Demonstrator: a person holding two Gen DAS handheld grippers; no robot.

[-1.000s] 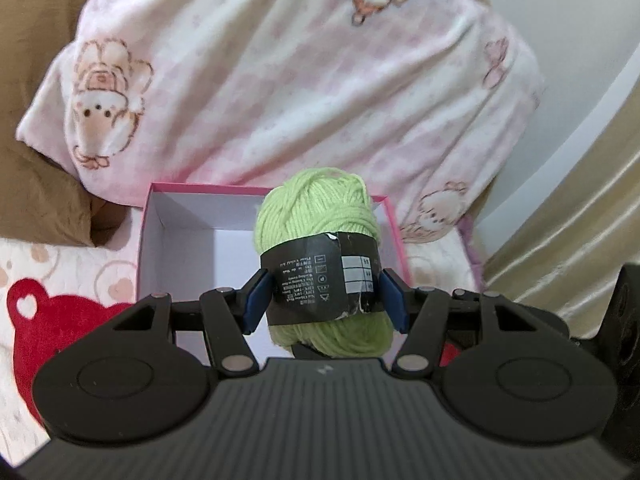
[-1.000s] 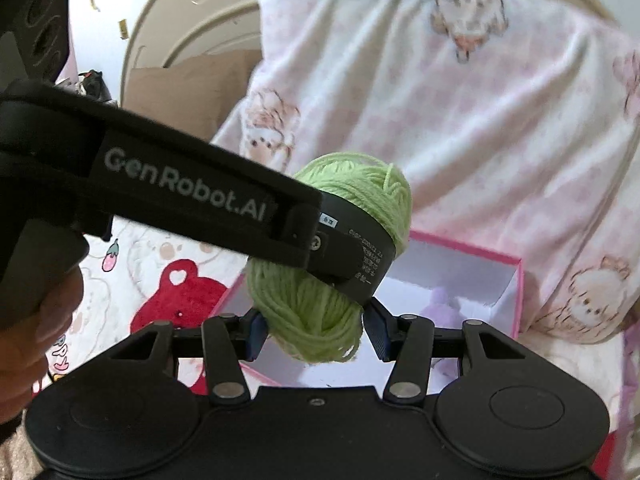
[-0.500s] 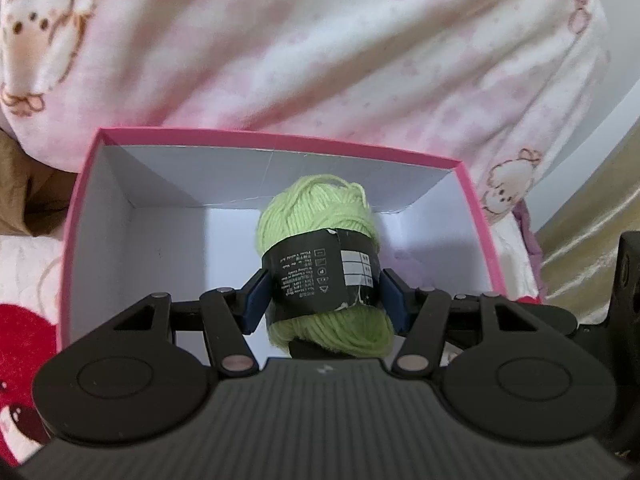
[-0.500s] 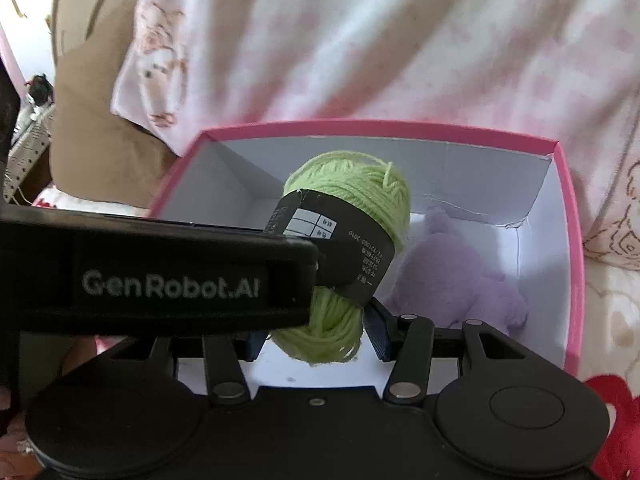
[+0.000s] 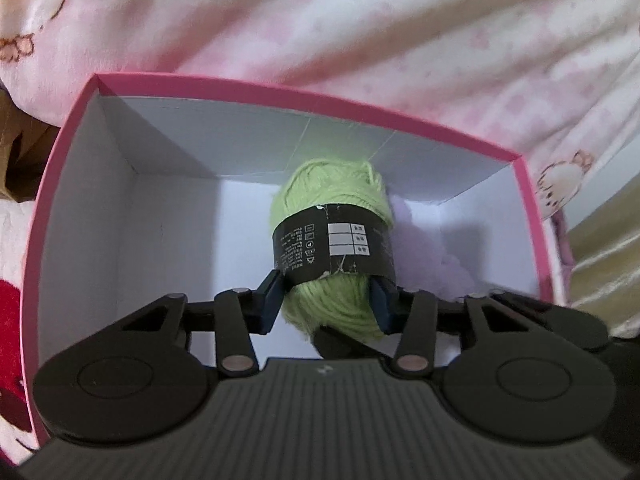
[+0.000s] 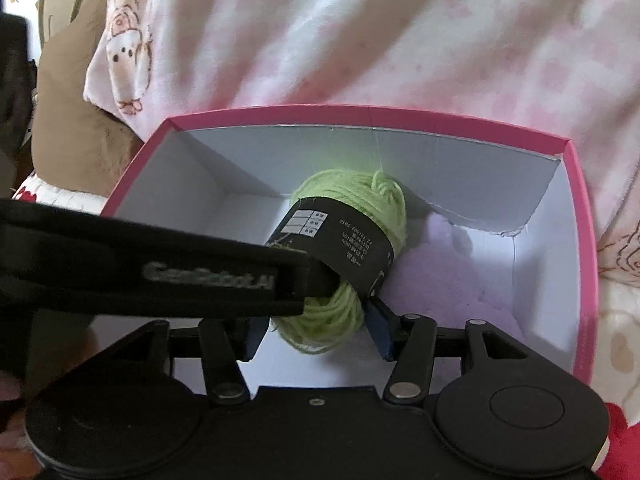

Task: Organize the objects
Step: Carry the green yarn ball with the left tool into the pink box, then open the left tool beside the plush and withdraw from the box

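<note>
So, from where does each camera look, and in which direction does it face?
Left wrist: sits on the left gripper, faces forward and down into the pink box; its fingers clamp the green yarn ball.
Right wrist: sits on the right gripper, faces into the same pink box; the left gripper crosses from the left.
Shared: yarn ball, box, purple plush toy, pink blanket.

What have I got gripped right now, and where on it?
Both grippers, left and right, clamp the green yarn ball on opposite sides of its lower end, below the black label band.
</note>
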